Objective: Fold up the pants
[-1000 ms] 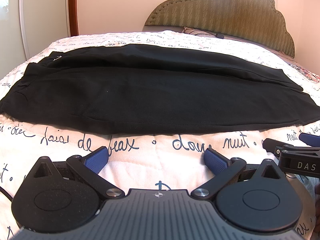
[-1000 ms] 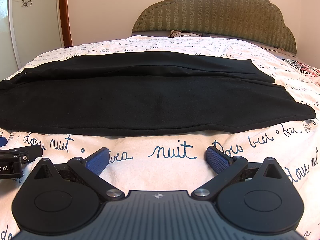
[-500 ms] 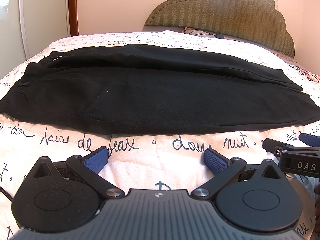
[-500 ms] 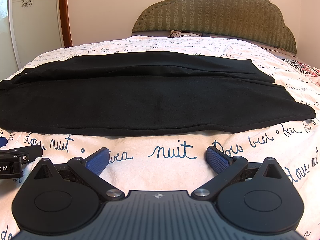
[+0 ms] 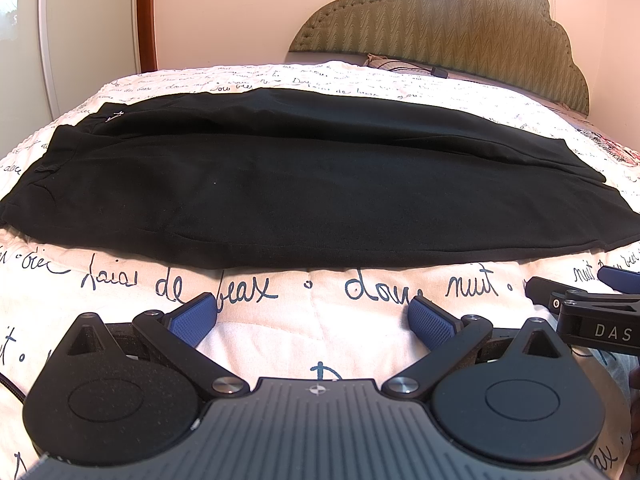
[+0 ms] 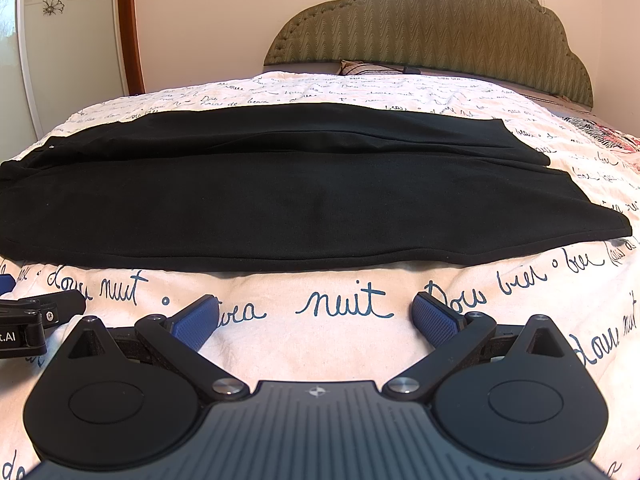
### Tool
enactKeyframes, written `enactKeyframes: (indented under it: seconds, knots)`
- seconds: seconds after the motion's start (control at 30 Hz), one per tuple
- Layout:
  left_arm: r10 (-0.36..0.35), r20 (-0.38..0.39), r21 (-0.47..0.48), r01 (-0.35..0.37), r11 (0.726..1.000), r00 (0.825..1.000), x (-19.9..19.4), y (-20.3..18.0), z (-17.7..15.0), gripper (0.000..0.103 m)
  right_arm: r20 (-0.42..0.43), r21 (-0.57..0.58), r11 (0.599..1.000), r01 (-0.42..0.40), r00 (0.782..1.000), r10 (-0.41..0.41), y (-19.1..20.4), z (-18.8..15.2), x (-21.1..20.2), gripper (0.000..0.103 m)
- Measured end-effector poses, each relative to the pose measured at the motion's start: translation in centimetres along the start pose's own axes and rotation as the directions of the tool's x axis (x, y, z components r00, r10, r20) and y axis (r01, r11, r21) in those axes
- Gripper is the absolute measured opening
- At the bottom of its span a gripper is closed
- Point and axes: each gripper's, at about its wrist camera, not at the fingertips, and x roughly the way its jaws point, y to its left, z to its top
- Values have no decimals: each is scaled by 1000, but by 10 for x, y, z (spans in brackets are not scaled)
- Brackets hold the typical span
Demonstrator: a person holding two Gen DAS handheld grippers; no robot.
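Observation:
Black pants [image 5: 304, 184] lie flat across the bed, waistband at the left, leg ends at the right, one leg lying partly over the other; they also show in the right wrist view [image 6: 280, 196]. My left gripper [image 5: 314, 316] is open and empty, resting low over the bedspread just short of the pants' near edge. My right gripper [image 6: 316, 318] is open and empty, in the same way near the near edge, further right. Each gripper's side shows in the other's view.
The bedspread [image 5: 320, 292] is cream with dark blue handwriting print. A green padded headboard [image 5: 448, 28] and a pillow [image 5: 396, 65] stand at the far end. A wooden door frame [image 5: 145, 16] and a white wall are at the far left.

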Motion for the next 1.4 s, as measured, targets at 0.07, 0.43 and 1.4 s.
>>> enactKeyframes:
  seconds: [0.07,0.43,1.4]
  knots:
    - [0,0,0,0,1000,1000,0,0,0,103,0,0,1000,0,1000,0,0,0,0,103]
    - [0,0,0,0,1000,1000,0,0,0,103,0,0,1000,0,1000,0,0,0,0,103]
    - [-203,116,-596,232,769,972,131,368,192,101,-8,-4,1000,2,1000,-2,1,1,3,103]
